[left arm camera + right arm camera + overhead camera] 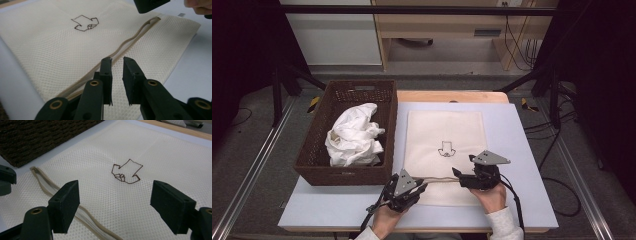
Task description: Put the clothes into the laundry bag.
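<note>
A cream mesh bag (pixel 446 125) lies flat on the blue-grey mat, with a small drawn mark (pixel 446 149) at its middle. Its tan zipper (pixel 441 179) runs across the near end. My left gripper (pixel 423 186) sits at the zipper's left end, jaws a narrow gap apart (pixel 117 75) beside the zipper (pixel 130 41), with nothing between them. My right gripper (pixel 457 174) is at the zipper's right part. It stands wide open (pixel 117 205) just above the mesh, near the zipper (pixel 50 190) and the mark (pixel 126 171).
A brown wicker basket (pixel 344 176) holding crumpled white cloth (pixel 354 137) stands left of the bag, close to its edge; it is also in the right gripper view (pixel 37 137). The mat's front edge lies just behind the grippers. Bare mat (pixel 522 150) extends right of the bag.
</note>
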Tool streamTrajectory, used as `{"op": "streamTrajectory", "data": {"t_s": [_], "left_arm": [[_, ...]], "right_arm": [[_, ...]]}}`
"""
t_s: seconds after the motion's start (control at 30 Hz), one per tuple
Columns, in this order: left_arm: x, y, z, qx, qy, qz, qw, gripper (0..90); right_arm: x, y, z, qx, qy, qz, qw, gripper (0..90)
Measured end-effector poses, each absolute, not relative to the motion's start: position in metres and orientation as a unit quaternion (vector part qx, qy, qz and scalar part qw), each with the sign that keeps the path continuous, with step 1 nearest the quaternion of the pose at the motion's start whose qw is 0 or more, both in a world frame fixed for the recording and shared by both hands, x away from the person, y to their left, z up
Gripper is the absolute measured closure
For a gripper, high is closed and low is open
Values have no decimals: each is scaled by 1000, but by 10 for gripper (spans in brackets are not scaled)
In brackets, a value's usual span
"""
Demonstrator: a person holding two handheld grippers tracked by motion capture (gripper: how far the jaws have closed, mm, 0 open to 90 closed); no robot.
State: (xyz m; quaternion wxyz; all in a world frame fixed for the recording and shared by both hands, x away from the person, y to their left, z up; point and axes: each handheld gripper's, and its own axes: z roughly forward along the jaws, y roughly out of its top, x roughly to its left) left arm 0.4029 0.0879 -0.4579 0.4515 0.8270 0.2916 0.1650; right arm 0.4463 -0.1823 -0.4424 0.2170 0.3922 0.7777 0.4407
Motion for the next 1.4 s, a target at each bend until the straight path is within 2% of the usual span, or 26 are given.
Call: {"op": "streamTrajectory", "data": {"t_s": [0.17, 0.23, 0.43, 0.53, 0.57, 0.67, 0.8, 0.83, 0.97, 1.4], "left_arm": [[404, 82, -467, 838, 286, 148, 441, 876], [404, 80, -469, 840, 285, 143, 439, 889], [404, 74, -477, 849, 279, 133, 428, 890], [405, 71, -481, 852, 279, 129, 423, 890], [406, 71, -483, 853, 281, 126, 421, 890], [407, 70, -485, 855, 281, 126, 417, 889], [407, 69, -487, 855, 290, 132, 410, 891], [407, 69, -487, 855, 290, 132, 410, 891], [408, 69, -487, 855, 291, 132, 408, 890], [407, 68, -488, 856, 289, 136, 406, 890]], "right_arm": [[448, -173, -449, 388, 787, 433, 207, 277], [449, -170, -452, 386, 791, 429, 205, 296], [451, -160, -462, 378, 804, 418, 189, 361], [453, -153, -468, 368, 817, 404, 185, 437], [456, -150, -471, 368, 819, 402, 178, 488], [459, -147, -475, 372, 822, 397, 166, 529], [459, -145, -480, 359, 839, 371, 175, 642], [459, -145, -480, 359, 839, 371, 175, 642], [457, -145, -480, 355, 844, 371, 157, 745], [456, -147, -483, 367, 835, 384, 141, 889]]}}
